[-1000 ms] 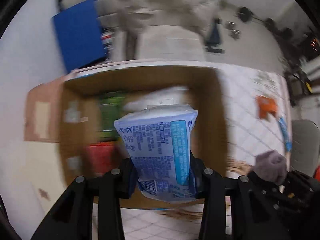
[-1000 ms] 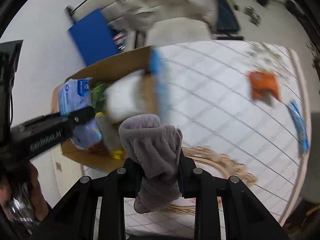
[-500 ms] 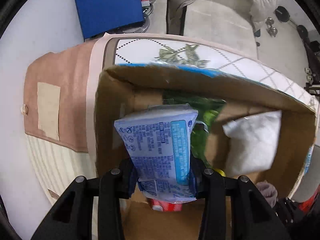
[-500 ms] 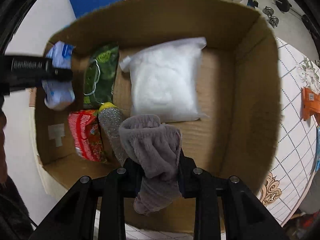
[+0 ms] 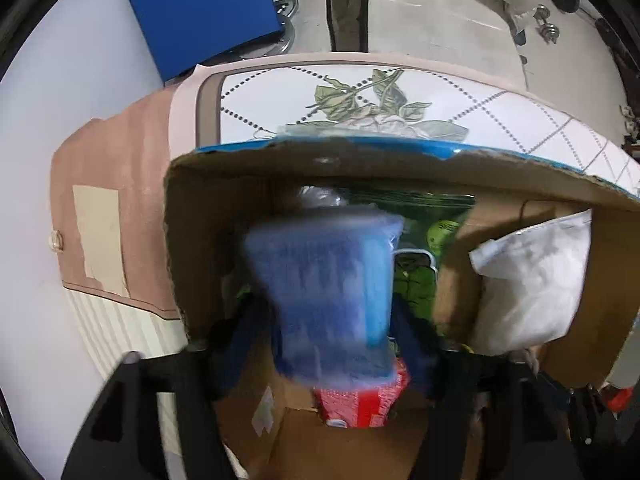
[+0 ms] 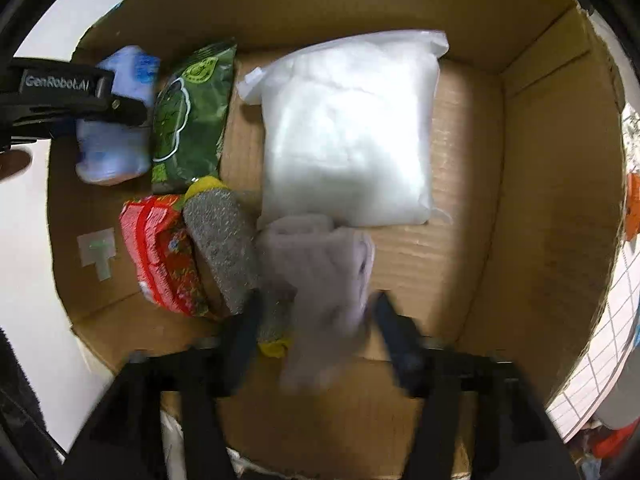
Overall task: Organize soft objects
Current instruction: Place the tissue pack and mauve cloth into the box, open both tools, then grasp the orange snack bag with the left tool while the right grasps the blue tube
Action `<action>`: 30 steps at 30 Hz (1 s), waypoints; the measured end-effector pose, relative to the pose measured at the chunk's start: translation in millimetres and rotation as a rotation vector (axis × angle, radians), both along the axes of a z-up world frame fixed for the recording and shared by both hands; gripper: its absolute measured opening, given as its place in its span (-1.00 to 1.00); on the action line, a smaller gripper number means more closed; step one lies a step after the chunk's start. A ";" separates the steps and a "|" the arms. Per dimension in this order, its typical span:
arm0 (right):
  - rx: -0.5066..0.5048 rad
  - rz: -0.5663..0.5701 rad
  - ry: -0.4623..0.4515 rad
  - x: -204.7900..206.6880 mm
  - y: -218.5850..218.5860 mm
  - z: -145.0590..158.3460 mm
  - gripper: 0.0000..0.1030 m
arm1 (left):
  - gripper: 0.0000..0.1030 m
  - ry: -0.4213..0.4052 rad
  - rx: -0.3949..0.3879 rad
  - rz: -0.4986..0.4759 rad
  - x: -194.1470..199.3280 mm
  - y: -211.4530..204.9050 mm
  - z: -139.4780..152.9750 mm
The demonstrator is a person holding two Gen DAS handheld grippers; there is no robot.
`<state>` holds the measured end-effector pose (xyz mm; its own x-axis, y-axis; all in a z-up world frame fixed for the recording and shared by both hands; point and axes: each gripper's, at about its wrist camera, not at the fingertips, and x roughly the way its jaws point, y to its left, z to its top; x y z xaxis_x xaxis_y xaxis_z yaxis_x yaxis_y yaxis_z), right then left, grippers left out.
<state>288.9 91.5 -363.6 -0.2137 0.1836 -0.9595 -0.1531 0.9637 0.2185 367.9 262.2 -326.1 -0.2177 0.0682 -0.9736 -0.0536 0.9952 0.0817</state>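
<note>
The left tool (image 5: 324, 332) is spreading apart around the blurred blue tissue pack (image 5: 324, 292) over the cardboard box's (image 6: 540, 208) left corner, while the right tool (image 6: 316, 320) is standing apart around the grey sock (image 6: 320, 280), just beside the white bag (image 6: 348, 128), green packet (image 6: 188, 112) and red packet (image 6: 160, 256).

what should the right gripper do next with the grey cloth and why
Probably pull straight back up. The right gripper has its fingers spread wider than the grey cloth, which looks blurred, as if already dropping inside the cardboard box, onto bare floor beside the white bag. Nothing is left to carry.
</note>
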 end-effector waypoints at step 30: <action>-0.086 -0.069 -0.396 -69.0 -61.6 154.2 1.00 | 0.94 -0.447 -0.019 0.004 -160.6 -32.7 146.8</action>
